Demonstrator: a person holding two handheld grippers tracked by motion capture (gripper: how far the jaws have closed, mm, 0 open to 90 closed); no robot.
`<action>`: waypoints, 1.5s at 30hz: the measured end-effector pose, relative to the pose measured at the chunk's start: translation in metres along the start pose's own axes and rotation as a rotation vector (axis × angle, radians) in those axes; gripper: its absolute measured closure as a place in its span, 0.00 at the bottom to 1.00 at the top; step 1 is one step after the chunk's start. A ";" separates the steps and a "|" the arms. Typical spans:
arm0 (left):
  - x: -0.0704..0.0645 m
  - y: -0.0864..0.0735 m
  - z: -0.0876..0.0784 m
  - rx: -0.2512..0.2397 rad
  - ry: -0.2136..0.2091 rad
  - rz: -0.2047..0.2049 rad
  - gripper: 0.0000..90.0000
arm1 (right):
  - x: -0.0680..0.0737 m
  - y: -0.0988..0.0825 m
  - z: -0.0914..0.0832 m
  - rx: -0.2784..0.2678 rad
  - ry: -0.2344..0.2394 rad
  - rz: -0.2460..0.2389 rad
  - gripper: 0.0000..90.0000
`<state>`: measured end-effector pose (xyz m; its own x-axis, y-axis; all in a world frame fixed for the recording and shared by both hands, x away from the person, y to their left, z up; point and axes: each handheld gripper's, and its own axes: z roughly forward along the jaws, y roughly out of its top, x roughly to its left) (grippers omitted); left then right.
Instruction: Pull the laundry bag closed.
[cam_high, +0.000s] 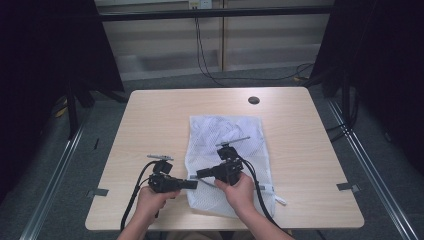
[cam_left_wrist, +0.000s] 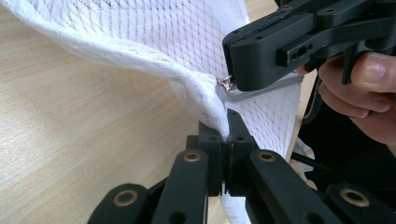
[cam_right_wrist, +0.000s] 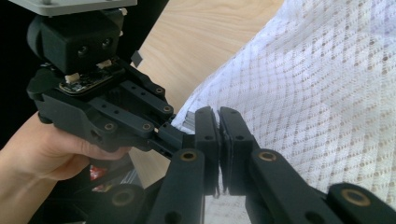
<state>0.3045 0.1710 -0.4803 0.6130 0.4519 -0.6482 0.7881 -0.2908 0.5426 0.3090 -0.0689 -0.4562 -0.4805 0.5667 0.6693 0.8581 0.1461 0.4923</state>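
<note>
Left fingers: the left gripper (cam_left_wrist: 227, 135) has its fingers pressed together on a fold of the white mesh bag (cam_left_wrist: 187, 42), low in the middle of the left gripper view; the fabric rises out of the pinch.
Right fingers: the right gripper (cam_right_wrist: 219, 123) is closed to a thin slit; it appears to pinch the small metal zipper pull (cam_left_wrist: 226, 83), seen at its tip in the left gripper view.
Bag: lies flat on the wooden surface (cam_high: 150, 125), centre of the high view, its near left corner lifted between the two grippers.
Step in hand: judged, opening the bag's zipper, one side anchored and the other on the pull.
Next move: likely draw the pull along the grey zipper tape (cam_left_wrist: 261, 91) while the left hold stays taut.
Hard to tell: the pull is tiny and half covered; whether it is truly gripped is unsure. Bag contents unclear.
</note>
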 end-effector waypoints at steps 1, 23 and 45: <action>0.000 0.000 0.000 -0.001 -0.001 0.001 0.98 | 0.000 0.000 0.000 0.001 0.002 -0.001 0.96; 0.000 0.000 0.002 -0.004 -0.005 -0.010 0.98 | -0.008 -0.004 -0.008 -0.001 -0.012 0.000 0.96; 0.000 0.000 0.002 -0.001 -0.005 -0.013 0.98 | -0.012 -0.007 -0.012 0.006 -0.022 -0.004 0.96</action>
<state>0.3043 0.1697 -0.4815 0.6034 0.4508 -0.6578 0.7956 -0.2840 0.5351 0.3067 -0.0864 -0.4612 -0.4798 0.5836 0.6551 0.8574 0.1535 0.4913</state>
